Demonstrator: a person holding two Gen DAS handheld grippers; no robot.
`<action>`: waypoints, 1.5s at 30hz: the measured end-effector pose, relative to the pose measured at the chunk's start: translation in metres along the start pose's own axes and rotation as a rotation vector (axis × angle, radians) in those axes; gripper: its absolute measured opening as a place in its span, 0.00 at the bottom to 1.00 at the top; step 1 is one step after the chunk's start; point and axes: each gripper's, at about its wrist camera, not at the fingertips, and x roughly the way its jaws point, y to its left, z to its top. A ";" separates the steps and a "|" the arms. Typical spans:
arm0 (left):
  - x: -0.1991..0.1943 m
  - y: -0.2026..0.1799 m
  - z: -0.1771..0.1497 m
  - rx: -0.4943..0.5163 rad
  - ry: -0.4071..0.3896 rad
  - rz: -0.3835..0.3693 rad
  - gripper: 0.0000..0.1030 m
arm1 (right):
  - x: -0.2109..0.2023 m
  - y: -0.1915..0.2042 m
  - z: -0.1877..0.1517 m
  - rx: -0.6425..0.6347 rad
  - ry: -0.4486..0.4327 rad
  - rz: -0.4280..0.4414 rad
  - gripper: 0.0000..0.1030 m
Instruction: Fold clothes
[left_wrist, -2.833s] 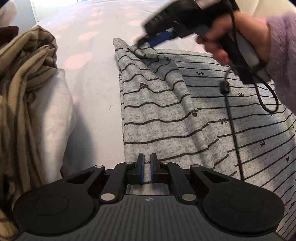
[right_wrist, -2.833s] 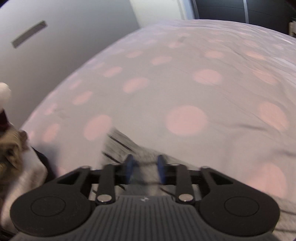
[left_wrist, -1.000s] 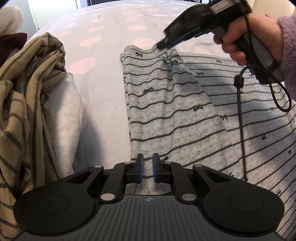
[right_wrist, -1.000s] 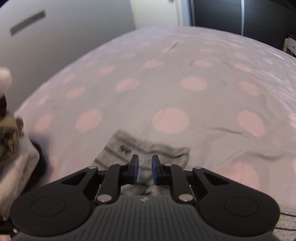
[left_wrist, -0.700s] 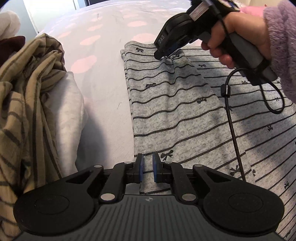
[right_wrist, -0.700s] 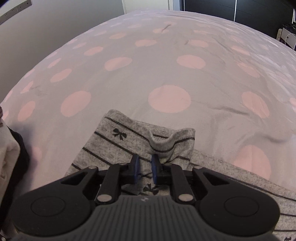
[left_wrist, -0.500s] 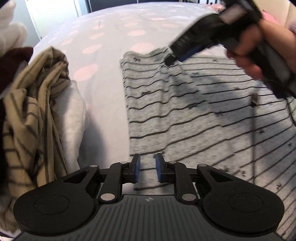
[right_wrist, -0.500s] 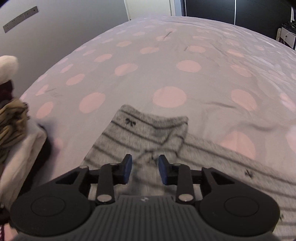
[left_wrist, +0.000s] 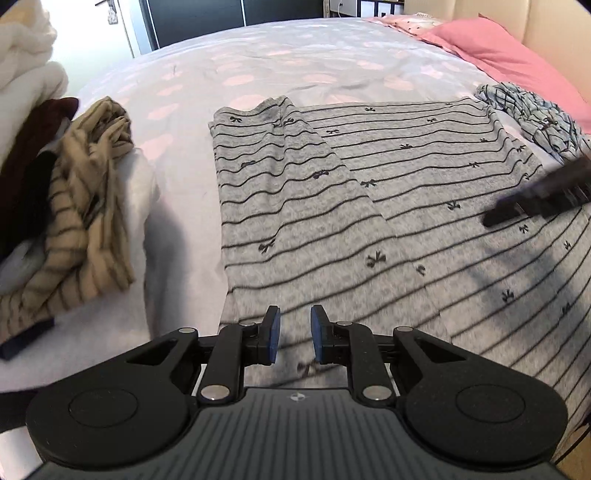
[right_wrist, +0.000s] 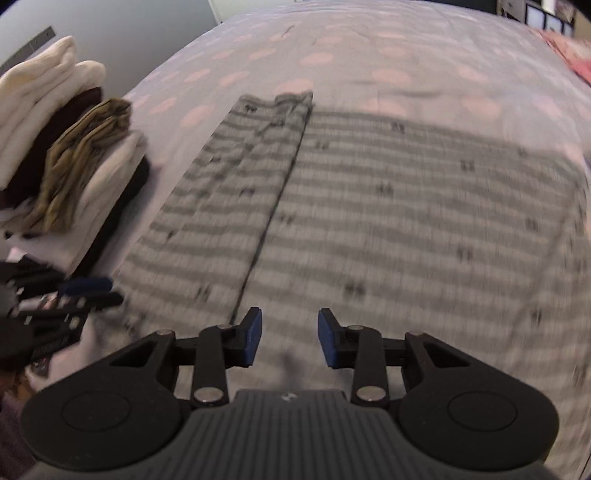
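Observation:
A grey shirt with thin black stripes and small bows (left_wrist: 424, 192) lies flat on the bed, its left sleeve folded in over the body (left_wrist: 280, 177). It also shows, blurred, in the right wrist view (right_wrist: 406, 206). My left gripper (left_wrist: 293, 339) is open and empty above the shirt's near left edge. My right gripper (right_wrist: 290, 338) is open and empty above the shirt's near part; it also appears as a dark blur at the right of the left wrist view (left_wrist: 539, 199).
A pile of clothes stands at the left: a tan striped garment (left_wrist: 85, 210), white pieces (right_wrist: 40, 92) and a dark red one (left_wrist: 26, 166). A blue checked garment (left_wrist: 535, 114) and a pink pillow (left_wrist: 509, 62) lie far right. The bedsheet (left_wrist: 295, 59) has pink dots.
Both grippers have opened, let go of the folded sleeve and pulled back. The right gripper has swung from the sleeve's far end to the right side.

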 end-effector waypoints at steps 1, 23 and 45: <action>-0.004 0.001 -0.004 -0.009 -0.005 0.009 0.15 | -0.004 0.002 -0.012 0.007 0.000 0.003 0.36; -0.083 -0.062 -0.114 -0.069 0.026 -0.103 0.15 | -0.024 0.107 -0.198 -0.202 0.143 0.214 0.36; -0.056 -0.126 -0.161 0.145 0.184 -0.238 0.03 | -0.022 0.109 -0.218 -0.301 0.198 0.158 0.40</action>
